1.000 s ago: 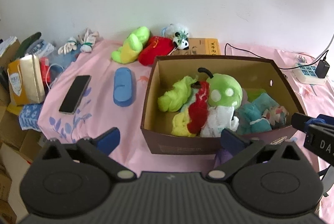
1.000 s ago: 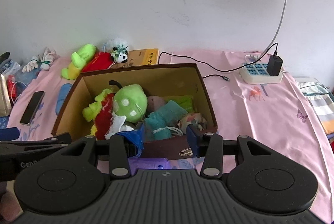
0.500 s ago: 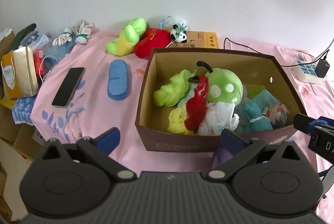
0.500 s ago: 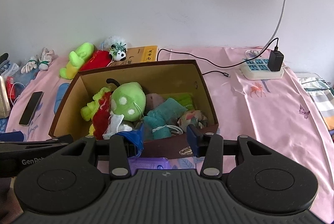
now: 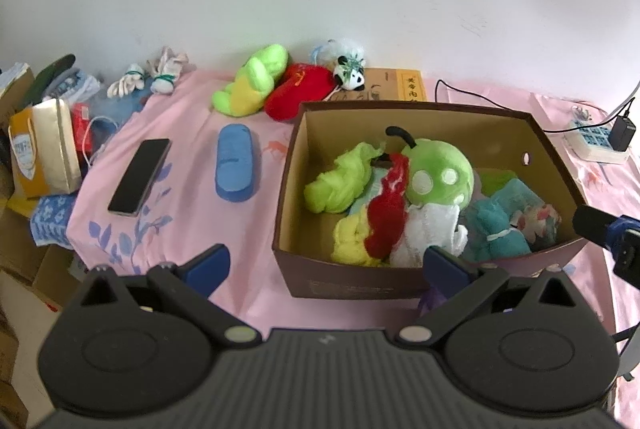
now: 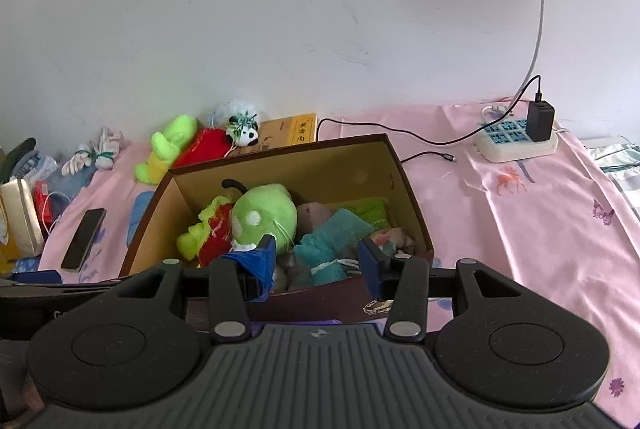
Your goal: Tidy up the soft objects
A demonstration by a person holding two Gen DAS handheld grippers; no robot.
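The left gripper (image 5: 326, 263) is spread wide with nothing between its blue fingers (image 5: 208, 263); it hovers above the near edge of the pink bedsheet (image 5: 256, 229), in front of the left near corner of the cardboard box (image 5: 360, 283). The right gripper (image 6: 318, 257) is partly open and holds nothing, although a scrap of blue fabric (image 6: 256, 263) hangs from its left finger; it hovers over the near wall of the box. Inside the box lie a round green plush with white eyes (image 5: 438, 177), a lime-green cloth (image 5: 340, 181), a red cloth (image 5: 386, 213), a yellow cloth (image 5: 352, 243), a white cloth (image 5: 430, 231) and teal towels (image 5: 500, 225). Outside the box, at the far side near the wall, rest a green-and-yellow plush (image 5: 252, 83), a red plush (image 5: 298, 95) touching it, and a small panda plush (image 5: 350, 77) beside a yellow book (image 5: 400, 89). To the left of the box lie a blue case (image 5: 235, 169) and a black phone (image 5: 139, 176). Tied white gloves (image 5: 148, 81) lie far left. A power strip (image 6: 516, 139) sits far right.
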